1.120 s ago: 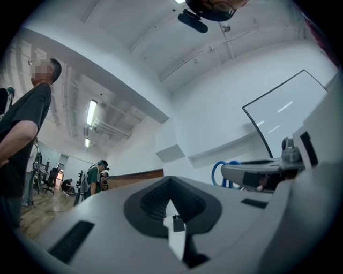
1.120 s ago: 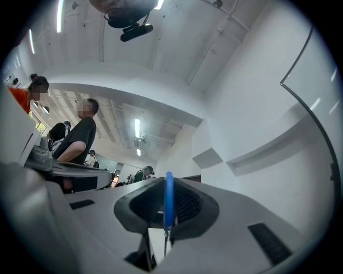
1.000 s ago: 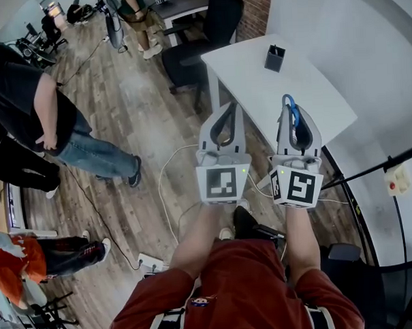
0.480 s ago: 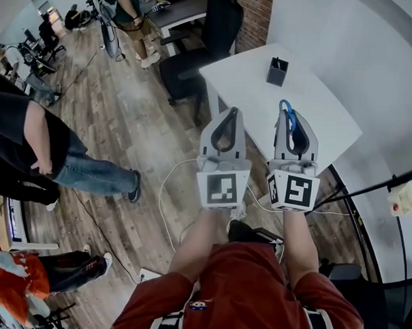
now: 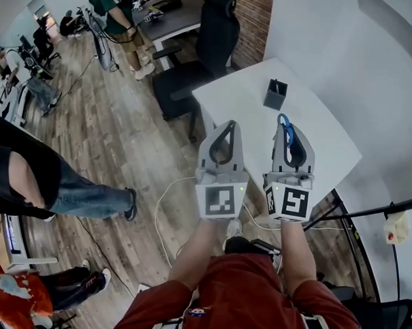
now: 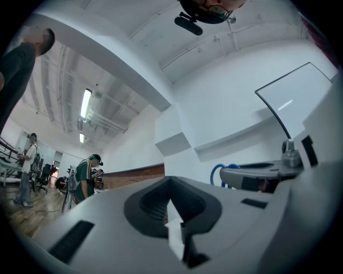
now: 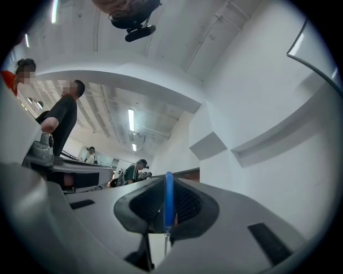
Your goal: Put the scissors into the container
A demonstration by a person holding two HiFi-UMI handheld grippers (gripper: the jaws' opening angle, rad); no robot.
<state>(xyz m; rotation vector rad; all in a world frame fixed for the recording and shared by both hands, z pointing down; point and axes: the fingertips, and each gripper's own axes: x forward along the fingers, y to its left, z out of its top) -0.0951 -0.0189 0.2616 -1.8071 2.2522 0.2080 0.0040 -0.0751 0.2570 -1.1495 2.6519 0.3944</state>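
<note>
In the head view a small dark container [image 5: 275, 94] stands upright on the white table [image 5: 321, 142] ahead of me. The scissors [image 5: 286, 129] show as a blue handle loop sticking out between the jaws of my right gripper [image 5: 284, 120], which is shut on them over the table's near part. In the right gripper view the blue handle [image 7: 169, 200] stands edge-on between the pads; the blades are hidden. My left gripper [image 5: 229, 125] hangs beside it over the table's near left corner, jaws shut on nothing [image 6: 170, 181]. The container lies further off than both tips.
A black office chair [image 5: 207, 37] stands just left of the table by a brick wall [image 5: 254, 15]. People stand on the wood floor at the left [image 5: 29, 182]. A white cable [image 5: 163, 196] trails below me. A dark pole [image 5: 378, 209] crosses at the right.
Both grippers have travelled forward over the table's near end, the scissors still in the right one. The container now sits nearer and lower in the head view.
</note>
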